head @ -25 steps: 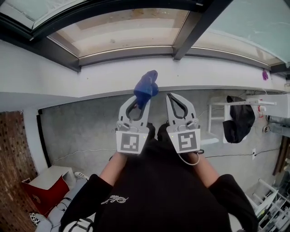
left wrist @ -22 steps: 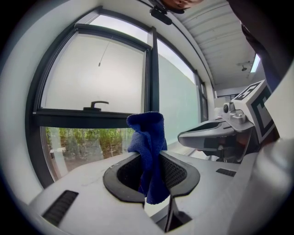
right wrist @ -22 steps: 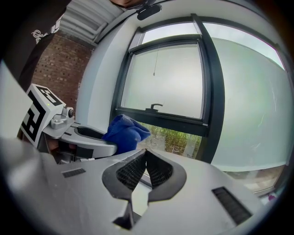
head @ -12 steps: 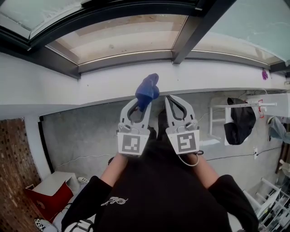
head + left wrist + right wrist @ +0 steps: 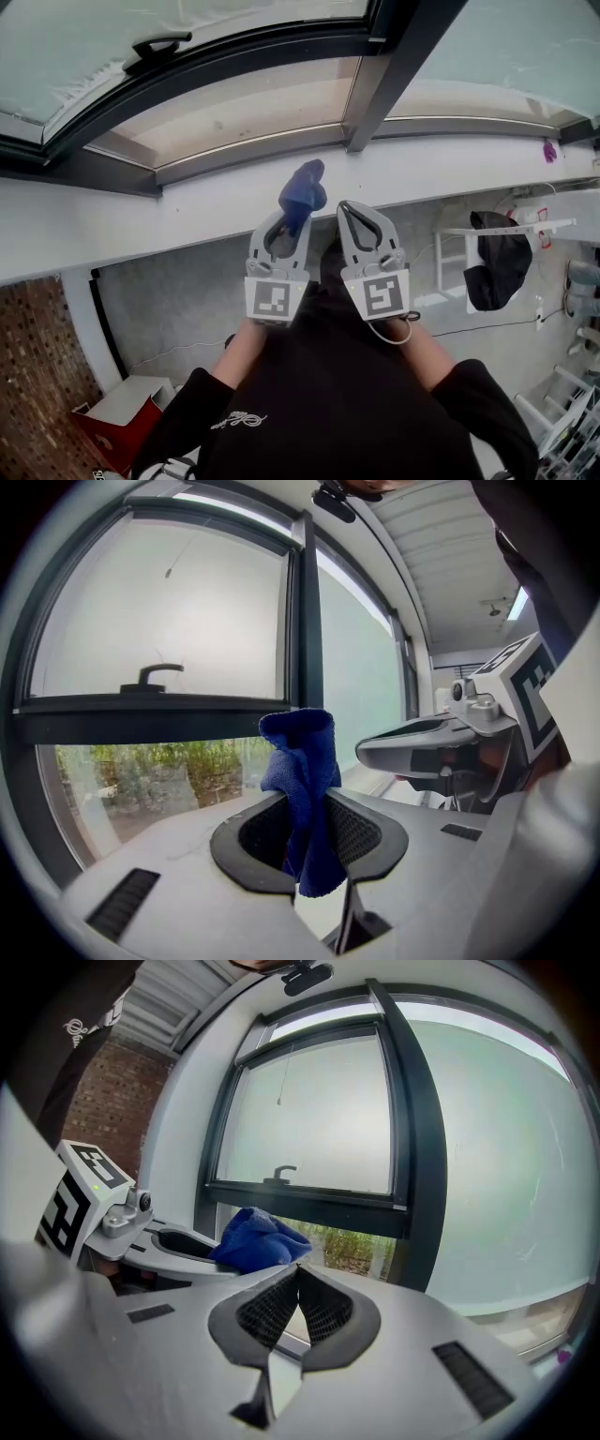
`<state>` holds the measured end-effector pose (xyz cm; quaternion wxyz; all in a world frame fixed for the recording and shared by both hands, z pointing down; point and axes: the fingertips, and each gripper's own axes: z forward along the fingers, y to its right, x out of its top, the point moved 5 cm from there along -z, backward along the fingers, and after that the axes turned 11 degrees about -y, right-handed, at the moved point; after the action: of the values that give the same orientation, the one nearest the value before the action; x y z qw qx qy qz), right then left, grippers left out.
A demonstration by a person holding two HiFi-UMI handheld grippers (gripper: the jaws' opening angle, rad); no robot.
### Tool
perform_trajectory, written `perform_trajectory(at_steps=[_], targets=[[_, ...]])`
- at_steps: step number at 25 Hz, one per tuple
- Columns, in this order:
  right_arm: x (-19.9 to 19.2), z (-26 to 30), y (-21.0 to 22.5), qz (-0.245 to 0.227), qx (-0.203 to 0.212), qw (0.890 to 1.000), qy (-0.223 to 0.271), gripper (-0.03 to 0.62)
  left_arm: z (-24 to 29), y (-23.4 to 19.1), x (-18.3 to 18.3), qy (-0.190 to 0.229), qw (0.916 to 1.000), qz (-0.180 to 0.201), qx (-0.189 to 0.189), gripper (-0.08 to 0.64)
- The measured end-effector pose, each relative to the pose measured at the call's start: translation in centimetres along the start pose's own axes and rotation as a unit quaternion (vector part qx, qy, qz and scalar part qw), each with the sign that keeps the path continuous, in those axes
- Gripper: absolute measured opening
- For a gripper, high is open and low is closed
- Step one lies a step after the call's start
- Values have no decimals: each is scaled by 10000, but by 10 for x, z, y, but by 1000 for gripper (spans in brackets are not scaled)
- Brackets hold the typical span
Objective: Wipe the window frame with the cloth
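A bunched blue cloth [image 5: 302, 190] sticks up from my left gripper [image 5: 287, 217], which is shut on it; in the left gripper view the cloth [image 5: 303, 789] stands between the closed jaws. My right gripper [image 5: 349, 210] is beside it, shut and holding nothing, its tips touching in the right gripper view [image 5: 298, 1269]. Both are held below the white sill [image 5: 187, 206], short of the dark window frame [image 5: 375, 84]. The frame's vertical bar [image 5: 417, 1138] and horizontal bar [image 5: 150, 714] rise ahead, with a black window handle [image 5: 155, 44] on the upper sash.
A brick wall [image 5: 42, 375] stands at the lower left with a red and white box [image 5: 122, 417] by it. A white rack holding a dark bag [image 5: 497, 253] is on the right. A small purple object [image 5: 549, 150] lies on the sill's right end.
The head view has tilted upward, showing more of the window and its handle. Both grippers stay side by side, the left still gripping the cloth.
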<state>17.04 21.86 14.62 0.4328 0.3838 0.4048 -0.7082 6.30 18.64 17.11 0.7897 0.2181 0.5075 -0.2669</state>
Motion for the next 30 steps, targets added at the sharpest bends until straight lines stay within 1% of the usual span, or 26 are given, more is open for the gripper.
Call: perform_trajectory(at_steps=[3, 7, 9, 13, 16, 20, 25, 28, 30], targets=[[-3, 11, 34, -2, 29, 10000, -25, 6, 35, 2, 15, -25, 10000, -61, 22, 95], [-9, 27, 77, 51, 82, 9999, -49, 6, 82, 6, 30, -208, 9996, -212, 0, 95], [-11, 33, 93, 92, 116, 9999, -7, 6, 100, 8, 34, -307, 9993, -222, 4, 95], [-14, 41, 116, 242, 148, 9996, 85, 6, 127, 10, 37, -536, 9983, -239, 9, 95], [-22, 49, 129, 377, 199, 9991, -10, 6, 151, 9, 36, -666, 9973, -311, -22, 95], [-29, 54, 144, 398, 204, 9989, -118, 6, 178, 3, 37, -771, 9962, -404, 5, 95], [-31, 61, 155, 445, -15, 9988, -180, 6, 210, -16, 37, -695, 9969, -366, -94, 95], [-29, 63, 160, 470, -282, 9983, -222, 6, 229, -28, 41, -753, 9964, -340, -213, 95], [-27, 61, 161, 534, -481, 9970, -269, 6, 244, -35, 43, -808, 9960, -219, -324, 95]])
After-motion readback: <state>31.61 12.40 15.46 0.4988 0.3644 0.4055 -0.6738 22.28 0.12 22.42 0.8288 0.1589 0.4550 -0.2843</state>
